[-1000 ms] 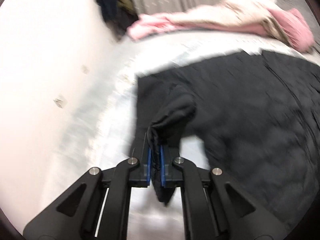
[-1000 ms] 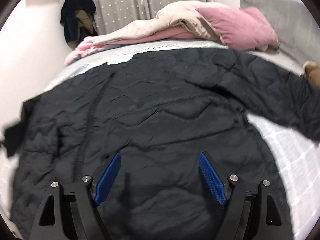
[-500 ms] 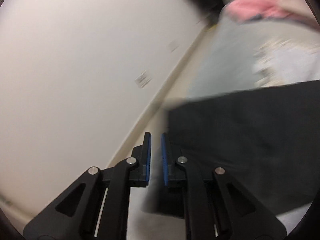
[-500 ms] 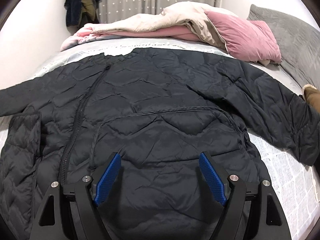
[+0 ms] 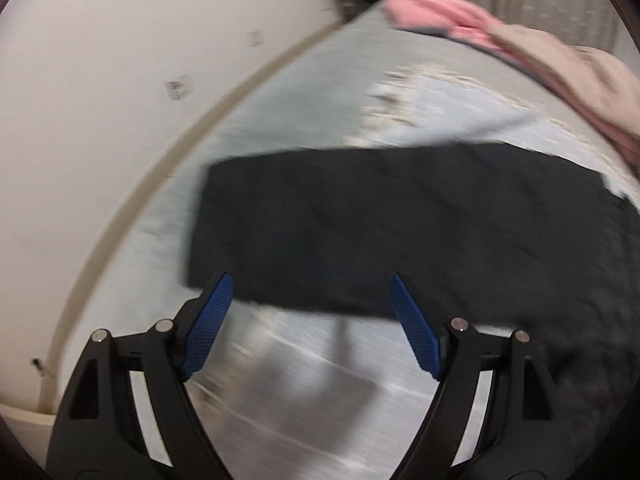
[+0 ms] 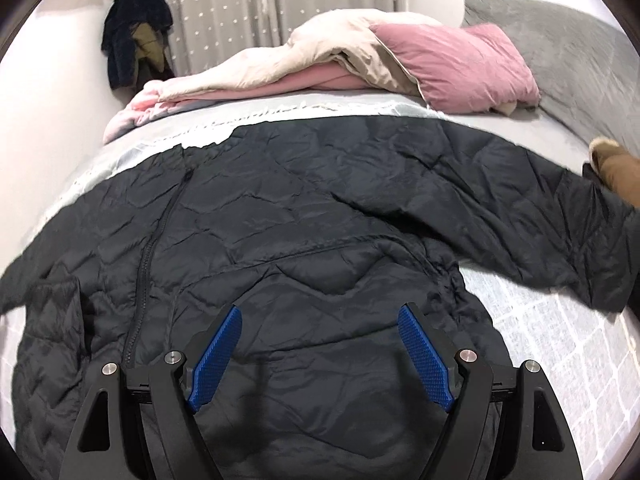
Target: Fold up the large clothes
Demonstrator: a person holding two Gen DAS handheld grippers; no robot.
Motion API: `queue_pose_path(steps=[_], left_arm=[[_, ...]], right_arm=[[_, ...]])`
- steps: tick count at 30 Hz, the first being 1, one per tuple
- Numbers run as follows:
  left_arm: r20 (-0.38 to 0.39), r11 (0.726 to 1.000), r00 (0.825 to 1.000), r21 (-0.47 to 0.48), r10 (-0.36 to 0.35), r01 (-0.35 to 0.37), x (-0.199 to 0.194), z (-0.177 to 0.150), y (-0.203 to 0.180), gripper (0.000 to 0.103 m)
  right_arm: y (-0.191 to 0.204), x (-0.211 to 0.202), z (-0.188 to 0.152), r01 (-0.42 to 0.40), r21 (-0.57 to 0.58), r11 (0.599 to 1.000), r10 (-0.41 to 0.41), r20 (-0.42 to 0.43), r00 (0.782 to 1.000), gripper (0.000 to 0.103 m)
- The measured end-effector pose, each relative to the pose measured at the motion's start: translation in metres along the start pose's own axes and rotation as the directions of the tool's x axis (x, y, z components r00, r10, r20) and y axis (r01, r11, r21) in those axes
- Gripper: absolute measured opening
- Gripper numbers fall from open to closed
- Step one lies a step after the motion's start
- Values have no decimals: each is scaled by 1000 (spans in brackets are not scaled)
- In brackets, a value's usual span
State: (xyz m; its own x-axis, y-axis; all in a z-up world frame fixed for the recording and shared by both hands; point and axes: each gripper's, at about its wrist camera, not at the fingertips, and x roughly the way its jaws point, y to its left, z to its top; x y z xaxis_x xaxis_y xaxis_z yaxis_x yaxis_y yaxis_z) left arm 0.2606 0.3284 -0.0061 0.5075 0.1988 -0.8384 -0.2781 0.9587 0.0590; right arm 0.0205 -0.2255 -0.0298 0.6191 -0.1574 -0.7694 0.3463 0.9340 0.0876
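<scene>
Spreading wide and holding nothing, the left gripper (image 5: 308, 320) hangs over the bed sheet (image 5: 304, 384), its blue pads (image 5: 210, 322) well apart. Just ahead of those fingertips the left sleeve (image 5: 360, 232) lies flat and stretched out sideways, its cuff end a little beyond the left finger and the rest running off past the right finger toward the coat's body. Farther ahead and to the right sits a heap of pink and beige bedding (image 5: 540, 48); to the left of the fingers is a bare wall (image 5: 100, 100).

The right gripper (image 6: 320, 354) is likewise spread and empty, poised above the lower body of the black quilted jacket (image 6: 304, 240), which lies front-up on the bed with the zip (image 6: 144, 268) ahead and left of the left finger. The right sleeve (image 6: 520, 204) reaches out ahead and to the right of the right finger.

My reading is that the laying-out step is done and folding has yet to begin. The next move probably calls for pinching a sleeve near the cuff and carrying it across the chest.

The left view is smeared, so the sleeve's quilting and cuff edge are hard to read. The jacket's hem is hidden below the right gripper, and the right cuff runs off beside a brown furry object (image 6: 616, 168) that is cut off.
</scene>
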Motion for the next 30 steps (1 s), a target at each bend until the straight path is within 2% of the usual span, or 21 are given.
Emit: queue_pose_path(steps=[3, 5, 7, 10, 12, 14, 16, 18, 19, 21, 22, 24, 27, 28, 30], left_arm=[[19, 992, 992, 23, -123, 122, -29, -27, -30, 83], [20, 978, 978, 21, -207, 207, -41, -49, -52, 84], [-14, 960, 960, 9, -281, 281, -48, -69, -67, 84], [-64, 916, 914, -20, -402, 401, -58, -94, -91, 84], [-41, 887, 887, -47, -461, 459, -68, -108, -102, 84], [-9, 869, 870, -55, -493, 492, -73, -117, -112, 84], [1, 867, 867, -24, -498, 498, -75, -120, -125, 84], [30, 864, 864, 24, -503, 502, -78, -117, -130, 84], [61, 872, 870, 52, -489, 487, -79, -116, -132, 84], [101, 882, 877, 98, -469, 460, -78, -114, -134, 84], [120, 884, 878, 121, -464, 451, -78, -112, -133, 84], [158, 883, 870, 151, -466, 445, -75, -109, -132, 84], [177, 885, 868, 133, -464, 447, -66, -103, -128, 84], [171, 883, 867, 123, -468, 452, -61, -101, -130, 84], [159, 885, 871, 118, -465, 451, -53, -99, -135, 84]], right_arm=[[-10, 5, -3, -44, 48, 998, 46, -39, 998, 82], [-16, 6, -6, -43, 71, 997, 46, -51, 998, 82], [-28, 4, -7, -39, 105, 994, 45, -56, 997, 82], [-52, -6, -5, -24, 129, 991, 30, -48, 998, 82], [-75, -12, 4, 21, 121, 992, -18, -28, 999, 82], [-104, -15, 17, 80, 140, 987, -78, -21, 997, 82], [-135, -15, 36, 136, 139, 981, -135, -14, 991, 82], [-170, -13, 62, 212, 89, 973, -214, 5, 977, 82], [-186, -13, 75, 232, 46, 972, -232, 13, 973, 82], [-218, -17, 104, 210, -100, 972, -209, 20, 978, 82], [-229, -18, 114, 200, -166, 966, -204, -4, 979, 82], [-249, -13, 131, 174, -262, 949, -209, -108, 972, 82], [-282, 4, 150, 177, -328, 928, -274, -277, 921, 82], [-291, 9, 152, 192, -332, 924, -297, -303, 906, 82], [-305, 21, 154, 195, -323, 926, -306, -340, 889, 82]])
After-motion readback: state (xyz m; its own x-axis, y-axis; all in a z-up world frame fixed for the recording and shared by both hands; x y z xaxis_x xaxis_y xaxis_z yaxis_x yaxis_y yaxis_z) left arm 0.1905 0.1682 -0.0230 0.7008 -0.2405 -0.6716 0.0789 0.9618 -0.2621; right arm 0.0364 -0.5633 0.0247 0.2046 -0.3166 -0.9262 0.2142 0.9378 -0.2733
